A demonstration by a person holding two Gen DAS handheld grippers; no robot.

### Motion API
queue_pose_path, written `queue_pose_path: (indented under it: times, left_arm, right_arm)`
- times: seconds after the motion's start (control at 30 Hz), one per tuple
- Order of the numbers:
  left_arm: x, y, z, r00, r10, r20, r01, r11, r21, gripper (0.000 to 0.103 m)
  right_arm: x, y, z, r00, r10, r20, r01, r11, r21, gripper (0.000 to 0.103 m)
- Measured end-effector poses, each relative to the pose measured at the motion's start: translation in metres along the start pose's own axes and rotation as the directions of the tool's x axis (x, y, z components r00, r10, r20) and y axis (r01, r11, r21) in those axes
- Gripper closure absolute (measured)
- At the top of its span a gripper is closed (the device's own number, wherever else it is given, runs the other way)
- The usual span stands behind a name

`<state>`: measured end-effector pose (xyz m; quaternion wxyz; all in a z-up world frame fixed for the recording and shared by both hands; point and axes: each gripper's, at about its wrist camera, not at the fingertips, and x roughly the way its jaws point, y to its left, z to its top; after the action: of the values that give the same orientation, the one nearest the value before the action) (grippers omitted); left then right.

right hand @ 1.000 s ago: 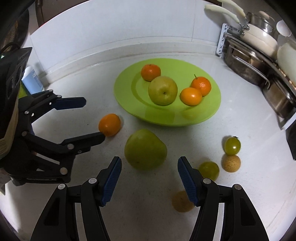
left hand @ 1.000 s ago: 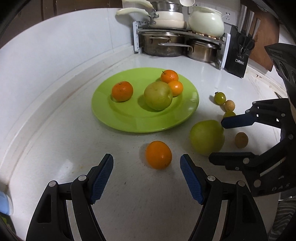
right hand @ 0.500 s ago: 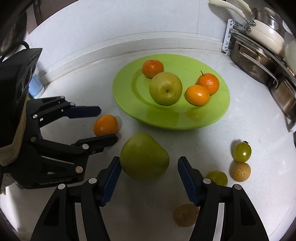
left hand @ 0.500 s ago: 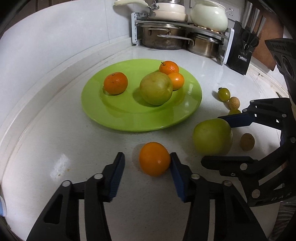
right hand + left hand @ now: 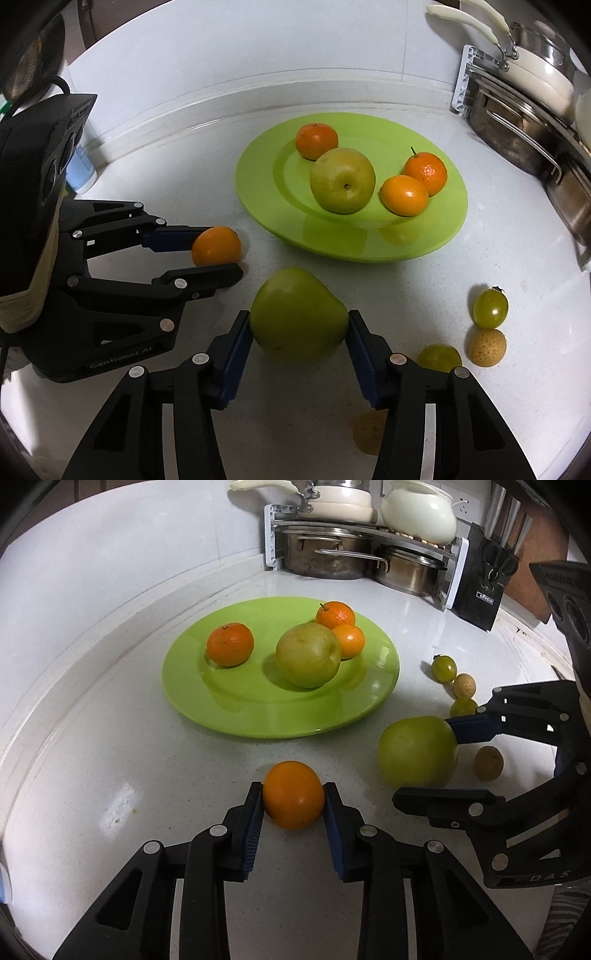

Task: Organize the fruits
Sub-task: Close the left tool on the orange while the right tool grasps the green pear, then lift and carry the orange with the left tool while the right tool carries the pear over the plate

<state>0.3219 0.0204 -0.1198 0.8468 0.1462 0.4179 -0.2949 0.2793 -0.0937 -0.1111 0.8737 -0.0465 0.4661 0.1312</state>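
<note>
A green plate (image 5: pixel 229 705) (image 5: pixel 436 240) on the white counter holds three small oranges and a yellow-green apple (image 5: pixel 307 654) (image 5: pixel 342 180). My left gripper (image 5: pixel 293 805) (image 5: pixel 218 253) is shut on a loose orange (image 5: pixel 293 795) (image 5: pixel 215 245) that rests on the counter in front of the plate. My right gripper (image 5: pixel 299 330) (image 5: pixel 436 760) is shut on a large green apple (image 5: pixel 298 314) (image 5: pixel 417 751), also on the counter, right of the orange.
Small green and tan fruits (image 5: pixel 490 308) (image 5: pixel 444 667) lie on the counter right of the plate. A rack of steel pots (image 5: pixel 362 557) and a knife block (image 5: pixel 484 587) stand at the back. A pale blue container (image 5: pixel 82 170) stands by the wall.
Both grippers moved forward and closed: the left jaws shut on the loose orange, the right jaws shut on the large green apple. Both fruits still rest on the counter.
</note>
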Motion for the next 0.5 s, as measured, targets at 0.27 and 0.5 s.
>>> queue_pose_path:
  times: [0.27, 0.5]
  left_arm:
    - [-0.013, 0.000, -0.003, 1.000, 0.012, 0.016, -0.012, 0.999, -0.043, 0.071]
    - [-0.034, -0.008, -0.005, 0.998, 0.044, 0.044, -0.039, 0.995, -0.093, 0.071]
  right_arm:
    - [-0.006, -0.001, -0.003, 1.000, 0.001, 0.017, -0.001, 1.000, 0.017, 0.052]
    - [-0.026, -0.001, -0.005, 0.998, 0.007, 0.063, -0.009, 1.000, 0.018, 0.052]
